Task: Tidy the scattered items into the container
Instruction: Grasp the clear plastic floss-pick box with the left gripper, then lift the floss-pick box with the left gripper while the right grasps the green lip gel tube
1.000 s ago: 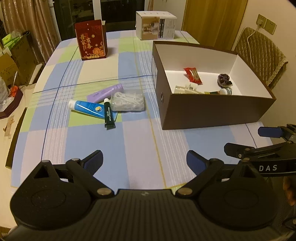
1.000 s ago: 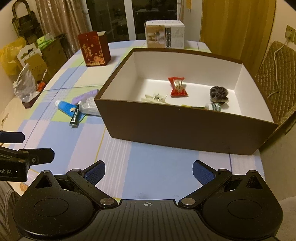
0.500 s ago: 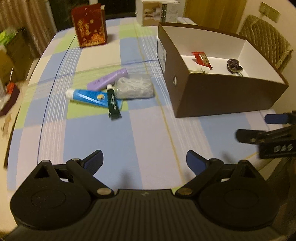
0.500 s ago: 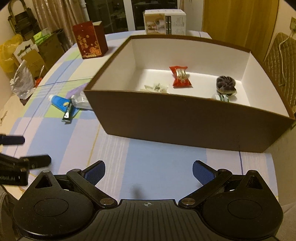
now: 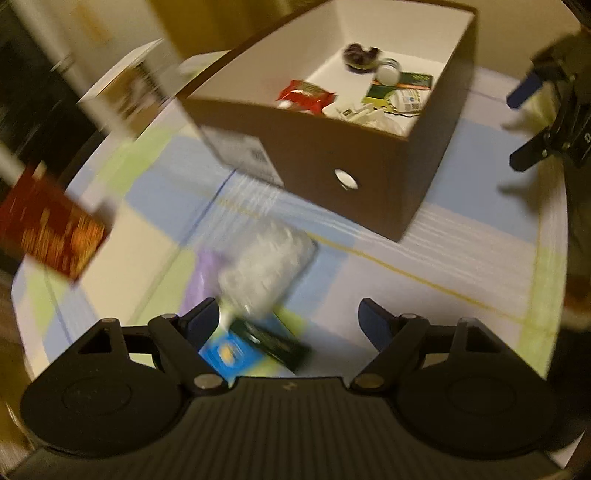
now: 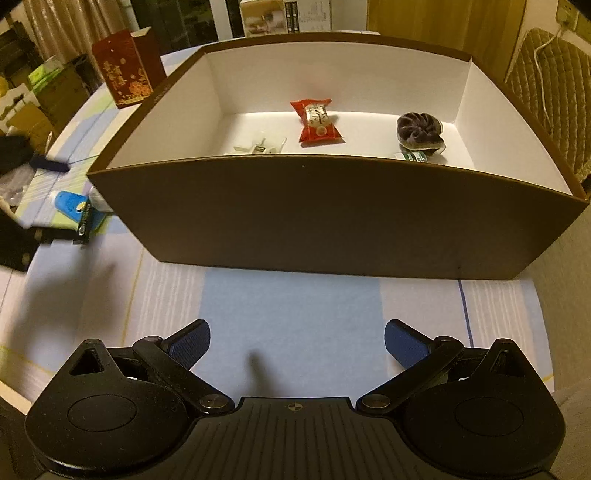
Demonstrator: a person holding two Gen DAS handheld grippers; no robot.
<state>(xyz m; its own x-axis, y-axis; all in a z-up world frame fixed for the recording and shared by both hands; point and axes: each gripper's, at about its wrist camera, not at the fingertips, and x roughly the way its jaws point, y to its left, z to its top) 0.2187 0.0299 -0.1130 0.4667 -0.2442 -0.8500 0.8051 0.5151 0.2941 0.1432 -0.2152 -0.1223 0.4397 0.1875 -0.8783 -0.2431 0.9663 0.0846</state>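
Left gripper (image 5: 286, 319) now swings in over the scattered pile, jaws wide above the blue tube (image 5: 229, 352) and clear bag (image 5: 266, 266). Right gripper (image 6: 297, 345) sits nearer the box (image 6: 332, 218).

Home dining room — checked tablecloth (image 6: 295, 314), curtains (image 6: 66, 26)

Box (image 6: 332, 221) was dark brown outside, white inside. Tablecloth (image 6: 295, 306) was checked pale blue, green and cream with thin stripes. Snack packet (image 6: 317, 122) was red with a white label; scrunchie (image 6: 419, 127) dark purple. Tube (image 6: 70, 202) was bright blue, small tube (image 6: 84, 227) dark green, bottle (image 5: 201, 280) lilac. Gift bag (image 6: 127, 68) was red with gold print. Gripper pads (image 6: 190, 341) were blue.
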